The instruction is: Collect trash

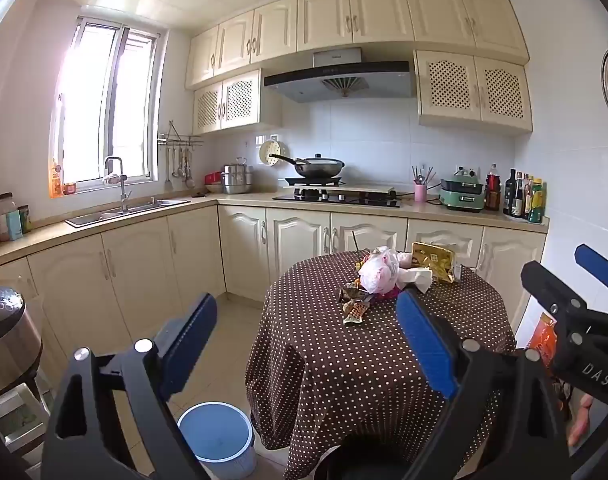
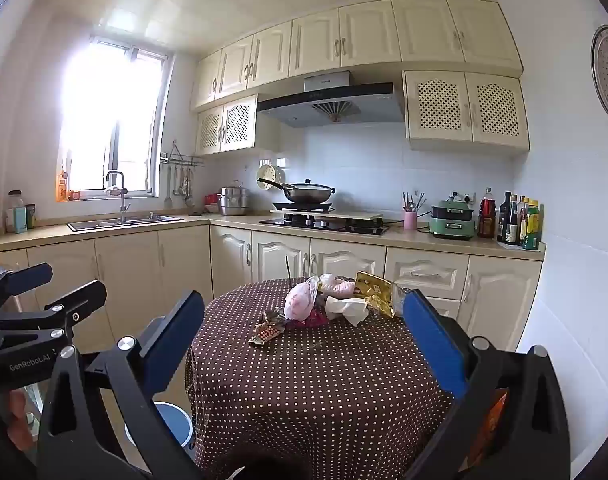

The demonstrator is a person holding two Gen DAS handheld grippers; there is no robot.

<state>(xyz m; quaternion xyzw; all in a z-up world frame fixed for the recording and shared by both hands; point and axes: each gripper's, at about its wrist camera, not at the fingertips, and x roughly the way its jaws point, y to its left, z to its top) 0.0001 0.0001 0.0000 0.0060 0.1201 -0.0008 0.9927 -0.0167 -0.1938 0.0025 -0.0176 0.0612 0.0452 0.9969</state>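
Round table [image 1: 344,360] with a brown polka-dot cloth at lower centre of both views, a heap of trash near its far edge. In that heap, centre of the frame: pink-and-white plastic bag [image 1: 378,274], crumpled white tissue [image 1: 418,278] just right of it, gold foil packet [image 1: 432,266] further right, small printed wrapper [image 1: 354,312] lying flat at the near left of the pile, thin dark stick [image 1: 356,246] standing up behind. Left gripper [image 1: 312,328] at the bottom of the left wrist view, blue pads spread wide, nothing between them, well short of the pile. Right gripper [image 2: 304,328] likewise at the bottom of its own view, jaws fully apart and holding nothing (also visible at the right edge of the left wrist view). Blue bin [image 1: 215,432] on the floor at lower left, just beside the table's hanging cloth. Kitchen counter [image 1: 243,200] across mid-frame behind.
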